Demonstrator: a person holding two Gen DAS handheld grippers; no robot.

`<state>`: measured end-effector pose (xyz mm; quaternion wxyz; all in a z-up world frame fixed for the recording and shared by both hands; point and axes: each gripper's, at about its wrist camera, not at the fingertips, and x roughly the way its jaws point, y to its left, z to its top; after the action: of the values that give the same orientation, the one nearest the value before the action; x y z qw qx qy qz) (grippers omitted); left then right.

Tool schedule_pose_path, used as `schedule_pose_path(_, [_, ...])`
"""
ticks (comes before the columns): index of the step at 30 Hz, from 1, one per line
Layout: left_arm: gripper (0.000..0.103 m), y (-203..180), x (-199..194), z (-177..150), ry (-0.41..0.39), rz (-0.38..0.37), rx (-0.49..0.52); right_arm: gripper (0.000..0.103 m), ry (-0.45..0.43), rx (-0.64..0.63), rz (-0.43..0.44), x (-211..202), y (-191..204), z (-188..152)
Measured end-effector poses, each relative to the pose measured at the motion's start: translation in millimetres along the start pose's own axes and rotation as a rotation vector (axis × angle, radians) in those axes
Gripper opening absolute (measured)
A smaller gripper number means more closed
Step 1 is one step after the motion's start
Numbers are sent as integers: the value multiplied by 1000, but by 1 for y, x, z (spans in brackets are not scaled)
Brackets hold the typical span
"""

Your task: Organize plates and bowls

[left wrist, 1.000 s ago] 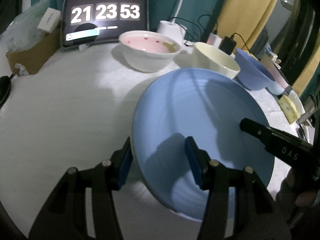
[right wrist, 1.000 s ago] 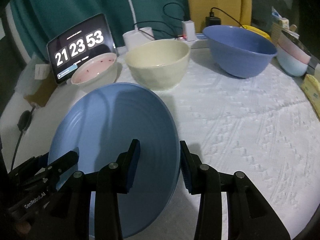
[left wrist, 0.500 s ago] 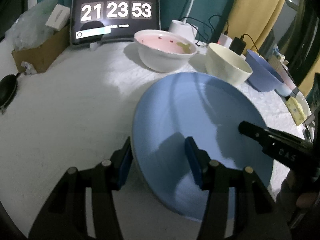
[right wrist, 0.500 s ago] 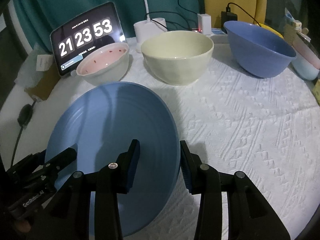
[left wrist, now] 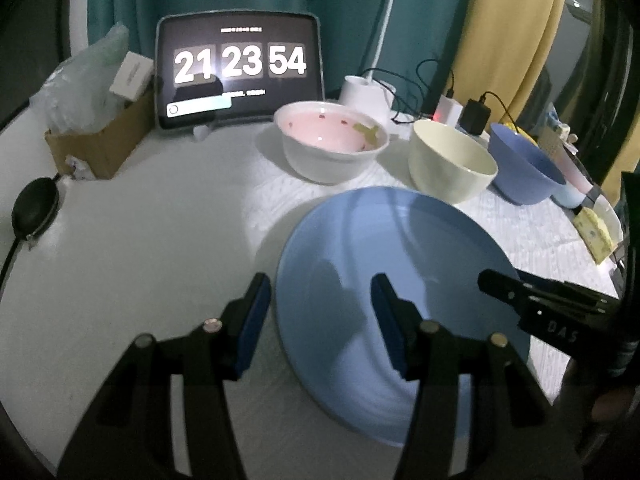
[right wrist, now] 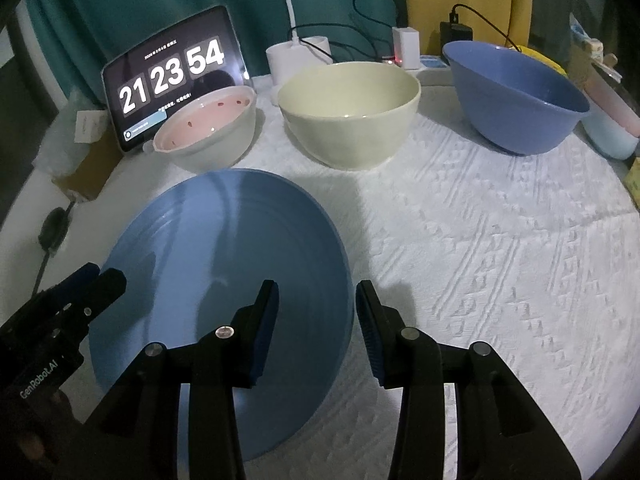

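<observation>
A large blue plate (left wrist: 400, 260) (right wrist: 224, 248) is held between both grippers just above the white cloth, and a shadow shows under its edge. My left gripper (left wrist: 320, 280) is shut on its left rim, one pad over the inside and the other outside the edge. My right gripper (right wrist: 317, 286) is shut on the right rim in the same way. Each gripper's tip shows in the other view. Behind the plate stand a pink-lined white bowl (left wrist: 332, 148), a cream bowl (right wrist: 348, 120) and a deep blue bowl (right wrist: 516, 96), all upright and apart.
A tablet (left wrist: 240, 68) showing a clock leans at the back left beside a cardboard box (left wrist: 100, 140). A lamp base (left wrist: 366, 94), chargers and cables sit behind the bowls. Pastel bowls (right wrist: 612, 120) and a yellow sponge (left wrist: 596, 236) are at the far right. A black object (left wrist: 34, 208) lies left.
The left gripper has tipped upward a little, so the tablet and bowls sit lower in its view. The plate stays in both grips. The clock's last digits went from 53 to 54.
</observation>
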<state>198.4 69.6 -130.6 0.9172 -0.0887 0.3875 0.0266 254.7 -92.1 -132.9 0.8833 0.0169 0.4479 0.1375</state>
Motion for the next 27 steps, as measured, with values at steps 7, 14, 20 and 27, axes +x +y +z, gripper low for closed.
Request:
schedule_pose_path(7, [54,-14,-10,2,-32,4,22,42,-24,18,-5,-13,-11,-3])
schedule_pose_path(14, [54,-36,-17,1,-47,-13,63,42,-49,37,-6,-28,-24,-6])
schedule_pose_path(20, [55,-56,-20,2,-53,-29,97,42,-70,58,-10,-39,-39,-9])
schedule_pose_path(27, [56,-80,-21,4,-55,-46,140,42,-89,91,-20,-50,-62,-12])
